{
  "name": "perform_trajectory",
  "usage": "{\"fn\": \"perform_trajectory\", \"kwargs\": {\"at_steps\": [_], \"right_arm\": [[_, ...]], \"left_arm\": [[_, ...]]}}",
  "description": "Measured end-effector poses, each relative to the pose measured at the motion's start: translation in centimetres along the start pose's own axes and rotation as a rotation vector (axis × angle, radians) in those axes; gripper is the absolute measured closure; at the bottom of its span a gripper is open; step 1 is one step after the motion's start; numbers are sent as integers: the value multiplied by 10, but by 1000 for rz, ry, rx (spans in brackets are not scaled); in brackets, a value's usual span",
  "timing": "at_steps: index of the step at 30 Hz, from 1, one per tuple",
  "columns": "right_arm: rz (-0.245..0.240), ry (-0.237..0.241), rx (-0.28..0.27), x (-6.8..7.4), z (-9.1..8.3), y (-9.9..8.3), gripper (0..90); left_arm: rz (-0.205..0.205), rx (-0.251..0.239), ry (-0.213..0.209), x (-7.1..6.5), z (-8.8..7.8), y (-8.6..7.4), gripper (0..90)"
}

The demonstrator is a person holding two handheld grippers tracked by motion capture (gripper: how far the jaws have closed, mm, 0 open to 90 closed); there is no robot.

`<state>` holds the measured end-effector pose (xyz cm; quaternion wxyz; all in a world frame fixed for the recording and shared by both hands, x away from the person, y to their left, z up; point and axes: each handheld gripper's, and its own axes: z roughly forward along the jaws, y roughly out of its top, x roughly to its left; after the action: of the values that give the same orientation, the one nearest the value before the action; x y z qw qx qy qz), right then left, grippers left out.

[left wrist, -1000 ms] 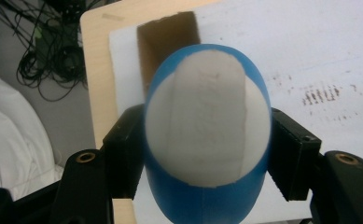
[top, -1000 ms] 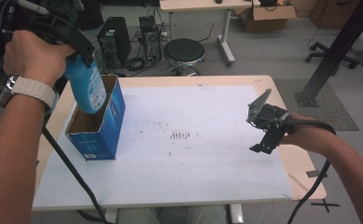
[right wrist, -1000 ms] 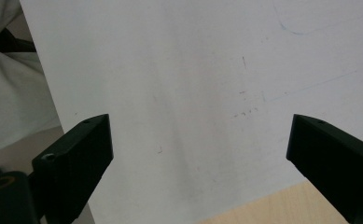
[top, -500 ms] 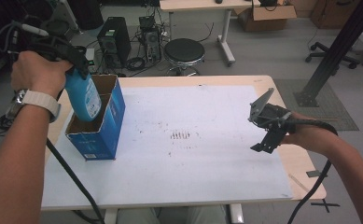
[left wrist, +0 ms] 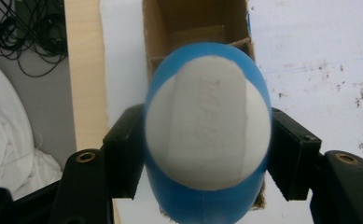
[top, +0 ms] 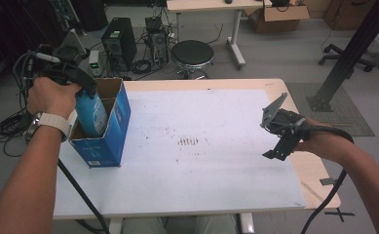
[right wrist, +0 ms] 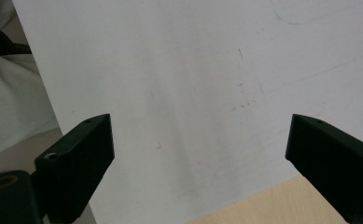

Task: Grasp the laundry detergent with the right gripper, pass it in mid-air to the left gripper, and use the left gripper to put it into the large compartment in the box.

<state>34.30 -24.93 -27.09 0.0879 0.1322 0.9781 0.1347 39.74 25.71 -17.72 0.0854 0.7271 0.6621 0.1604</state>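
Matte white table; L gripper clamps smooth, prob. plastic bottle; R gripper agape.

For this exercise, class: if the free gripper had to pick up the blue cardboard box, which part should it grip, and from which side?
Probably a side wall at the open top of the blue box, coming from above on the table-facing side. The box stands upright with thin walls that open jaws could straddle. The right gripper is open and free; the left gripper holds the blue bottle partly inside.
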Motion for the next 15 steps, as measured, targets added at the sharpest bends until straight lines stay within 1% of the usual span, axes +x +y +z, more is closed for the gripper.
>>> {"fn": "perform_trajectory", "kwargs": {"at_steps": [8,10,15], "right_arm": [[7,0,4,1,1,-1,75],[12,1,3,1,2,-1,75],[14,5,4,2,4,-3,76]], "left_arm": [[-1,9,-11,-1,26,-7,384],[-4,5,-15,-1,32,-9,384],[-5,0,-5,-3,48,-16,383]]}}
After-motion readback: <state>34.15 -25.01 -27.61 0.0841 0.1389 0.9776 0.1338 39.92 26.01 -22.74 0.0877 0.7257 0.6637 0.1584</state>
